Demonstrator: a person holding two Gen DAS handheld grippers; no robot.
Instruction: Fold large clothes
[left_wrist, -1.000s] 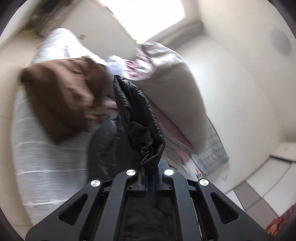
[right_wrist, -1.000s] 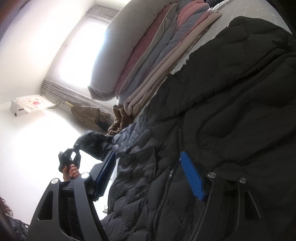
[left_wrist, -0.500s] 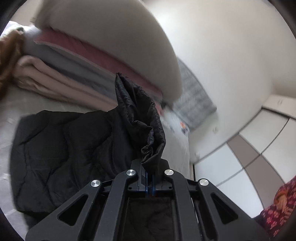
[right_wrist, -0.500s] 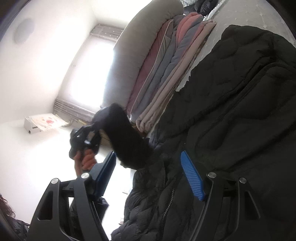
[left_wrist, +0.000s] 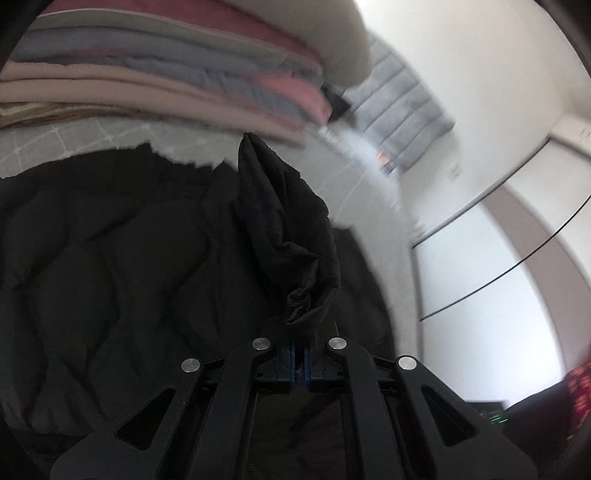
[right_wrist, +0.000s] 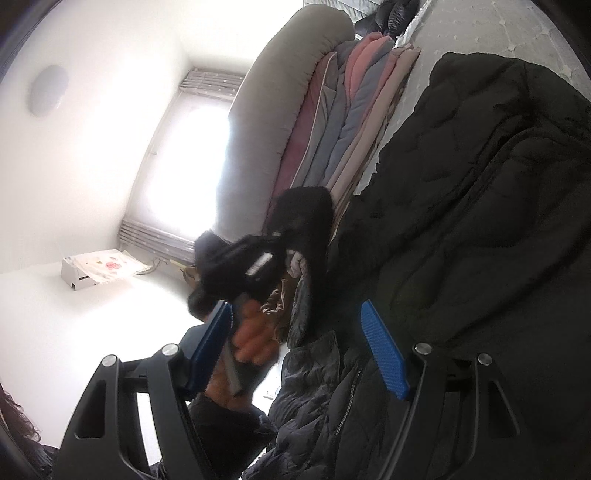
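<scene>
A black quilted jacket (right_wrist: 480, 229) lies spread across a pale quilted bed (left_wrist: 92, 133), filling most of the lower left of the left wrist view and the right half of the right wrist view. Its zipper edge runs down past the near blue pad in the right wrist view. One bunched end of the jacket, probably a sleeve (left_wrist: 284, 229), though the blur makes that hard to confirm, rises up from the left gripper (left_wrist: 298, 363), whose fingers are clenched tight on the crumpled fabric. In the right wrist view that same gripper appears as a dark blurred shape with the person's hand (right_wrist: 255, 336) below it, held over the jacket's near edge, with the dark sleeve fabric trailing from it.

The right gripper (right_wrist: 310, 347) stands released, its blue-padded fingers (right_wrist: 384, 350) well apart with nothing pressed between them; the right pad sits just over the jacket's surface.

Beyond the jacket, along the far side of the bed, a stack of folded blankets (right_wrist: 354, 110) in pink, grey-blue and beige lies beside a large grey pillow (right_wrist: 273, 122). A bright window (right_wrist: 184, 162) glows behind them, and white wardrobe doors (left_wrist: 491, 266) close the right of the left wrist view.
</scene>
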